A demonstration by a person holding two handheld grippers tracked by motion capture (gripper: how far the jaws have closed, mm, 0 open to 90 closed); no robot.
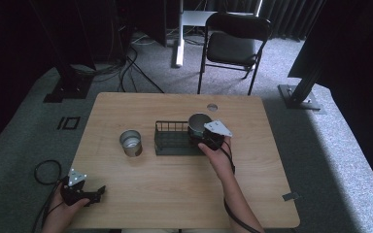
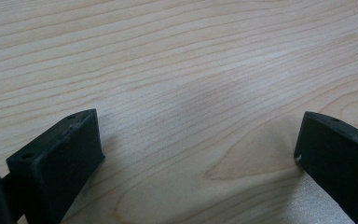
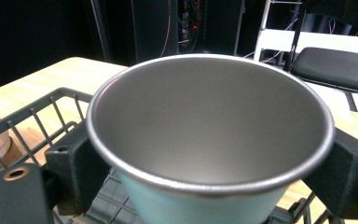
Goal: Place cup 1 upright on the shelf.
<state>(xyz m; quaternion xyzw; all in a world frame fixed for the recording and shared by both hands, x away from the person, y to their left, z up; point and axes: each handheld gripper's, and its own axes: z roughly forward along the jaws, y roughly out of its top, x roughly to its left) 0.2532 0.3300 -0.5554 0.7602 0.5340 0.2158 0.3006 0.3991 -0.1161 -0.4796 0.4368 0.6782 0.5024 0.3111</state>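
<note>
A steel cup with a pale blue outside [image 3: 205,140] sits between the jaws of my right gripper [image 3: 209,163], which is shut on it. In the high view that cup [image 1: 198,122] is upright over the right end of a dark wire basket [image 1: 171,141], with the right gripper [image 1: 209,136] behind it. A second metal cup [image 1: 131,142] stands on the table left of the basket. My left gripper [image 1: 94,194] rests at the table's near left corner, open. In its own view the left gripper [image 2: 198,149] has bare wood between the jaws.
A wooden table [image 1: 175,194] has a small round hole [image 1: 212,107] near its far edge. A black folding chair [image 1: 233,46] stands beyond the table. Cables lie on the grey carpet [image 1: 126,73] at the far left. The basket's wire wall [image 3: 42,112] is left of the held cup.
</note>
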